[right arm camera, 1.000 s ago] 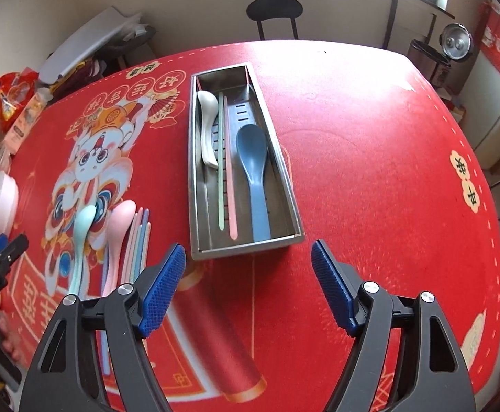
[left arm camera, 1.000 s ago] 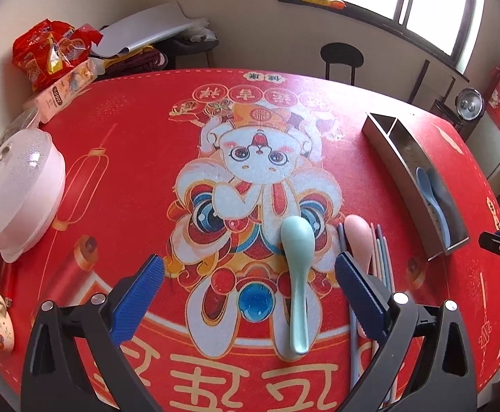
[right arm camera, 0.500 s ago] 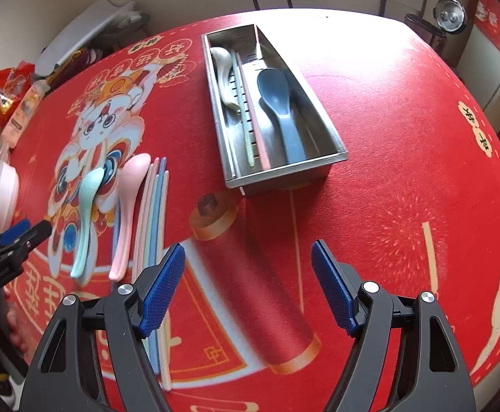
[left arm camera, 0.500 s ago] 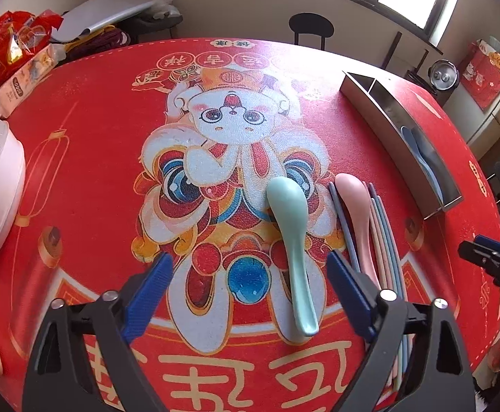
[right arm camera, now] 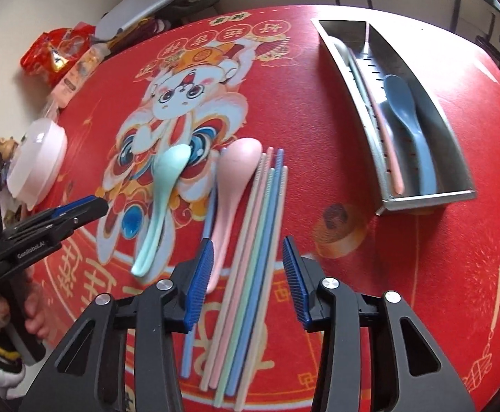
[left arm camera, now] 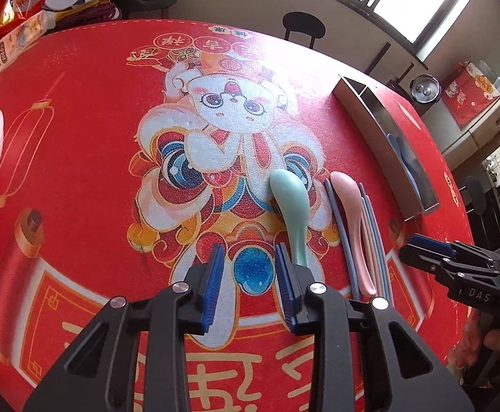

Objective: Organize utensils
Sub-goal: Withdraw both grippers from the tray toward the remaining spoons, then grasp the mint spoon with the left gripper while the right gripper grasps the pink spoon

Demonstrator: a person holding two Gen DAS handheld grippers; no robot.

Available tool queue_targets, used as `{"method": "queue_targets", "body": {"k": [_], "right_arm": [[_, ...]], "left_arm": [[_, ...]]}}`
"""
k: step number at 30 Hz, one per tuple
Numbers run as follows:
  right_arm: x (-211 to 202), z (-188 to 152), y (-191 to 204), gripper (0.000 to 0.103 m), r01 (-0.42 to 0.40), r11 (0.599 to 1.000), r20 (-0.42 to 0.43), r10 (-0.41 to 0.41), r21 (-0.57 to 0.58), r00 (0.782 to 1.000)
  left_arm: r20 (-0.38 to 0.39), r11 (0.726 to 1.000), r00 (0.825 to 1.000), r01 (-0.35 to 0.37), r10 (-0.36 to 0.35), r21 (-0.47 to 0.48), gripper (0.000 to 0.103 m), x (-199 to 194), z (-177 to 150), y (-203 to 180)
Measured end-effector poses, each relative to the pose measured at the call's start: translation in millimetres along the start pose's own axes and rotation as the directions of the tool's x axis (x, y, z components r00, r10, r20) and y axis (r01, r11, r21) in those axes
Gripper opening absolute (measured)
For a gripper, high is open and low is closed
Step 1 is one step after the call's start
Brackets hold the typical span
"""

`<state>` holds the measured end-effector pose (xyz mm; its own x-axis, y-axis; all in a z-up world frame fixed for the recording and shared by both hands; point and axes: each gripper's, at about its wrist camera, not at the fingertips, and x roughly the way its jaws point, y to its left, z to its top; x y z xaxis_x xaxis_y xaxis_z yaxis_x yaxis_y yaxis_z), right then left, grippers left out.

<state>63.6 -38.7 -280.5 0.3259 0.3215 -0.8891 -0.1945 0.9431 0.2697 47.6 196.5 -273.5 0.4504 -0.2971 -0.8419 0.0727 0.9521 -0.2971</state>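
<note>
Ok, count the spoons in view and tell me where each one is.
4 visible. The mint green spoon and pink spoon lie on the red mat beside the chopsticks; the blue spoon and a pale spoon, mostly hidden, sit in the steel tray. More may hide there.

Each wrist camera looks steeply down past its own jaws at the counter, close. Both views share the mint spoon and pink spoon ahead of the jaws.

1. I get bright daylight from the window, blown out white in the left wrist view.
2. Glare whitens the metal tray and far worktop on my right wrist feed.
3. Both feeds bend strongly, with dark corners.
4. The right feed is slightly smeared; shadows stay soft.
</note>
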Motion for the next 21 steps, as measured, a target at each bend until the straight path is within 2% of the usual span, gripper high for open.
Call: {"method": "queue_targets", "body": {"k": [4, 8, 21], "right_arm": [[18.2, 14.2, 14.8, 0.030, -0.030, 0.998, -0.013, 0.030, -0.046, 0.999], [35.3, 25.3, 17.1, 0.027, -0.034, 0.998, -0.035, 0.033, -0.043, 0.999], [59.7, 35.9, 11.3, 0.027, -0.024, 1.000, -0.065, 0.024, -0.009, 0.998]], "left_arm": [[0.007, 1.000, 1.000, 0.013, -0.013, -0.017, 0.025, 0.2, 0.8, 5.3], [0.004, 0.999, 1.000, 0.028, -0.028, -0.018, 0.019, 2.8, 2.0, 5.7], [-0.009, 0.998, 0.998, 0.059, -0.059, -0.028, 0.018, 8.2, 2.8, 5.1]]}}
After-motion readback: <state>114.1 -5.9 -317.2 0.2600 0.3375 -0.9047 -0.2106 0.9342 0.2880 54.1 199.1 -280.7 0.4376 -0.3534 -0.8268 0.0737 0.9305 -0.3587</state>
